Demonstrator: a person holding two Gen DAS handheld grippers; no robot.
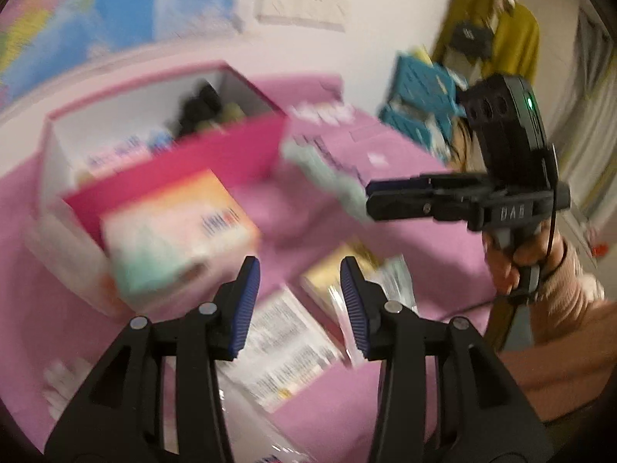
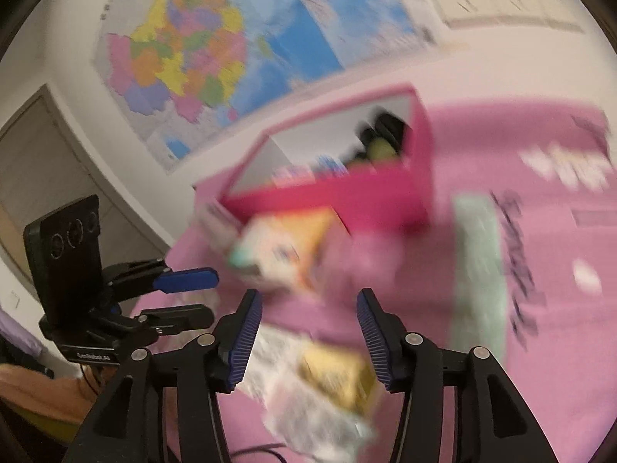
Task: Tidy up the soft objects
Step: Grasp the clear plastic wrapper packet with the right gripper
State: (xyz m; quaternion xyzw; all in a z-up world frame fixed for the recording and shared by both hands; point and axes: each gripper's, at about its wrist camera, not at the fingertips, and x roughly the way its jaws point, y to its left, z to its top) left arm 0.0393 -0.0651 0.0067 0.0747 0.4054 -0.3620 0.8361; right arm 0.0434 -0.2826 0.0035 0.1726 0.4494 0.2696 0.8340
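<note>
A pink box [image 1: 185, 166] with white inner walls stands open on a pink cloth, with a dark item and some small packs inside. In front of it lies an orange, white and mint tissue pack [image 1: 173, 239] [image 2: 285, 254]. My left gripper [image 1: 300, 301] hovers open over a white printed packet [image 1: 285, 351], beside a yellow packet [image 1: 339, 270] in clear wrap. My right gripper [image 2: 308, 316] is open above the yellow packet [image 2: 335, 378], nothing between its pads. A mint-edged pack [image 2: 478, 270] lies to its right. Everything is motion-blurred.
A coloured map [image 2: 200, 54] and a socket panel [image 1: 304, 4] hang on the wall behind the box. Blue crates [image 1: 420, 96] and a yellow garment [image 1: 516, 38] are at the far right. The person's hand [image 1: 513, 266] holds the right gripper [image 1: 370, 196]. The left gripper [image 2: 208, 297] shows at the left.
</note>
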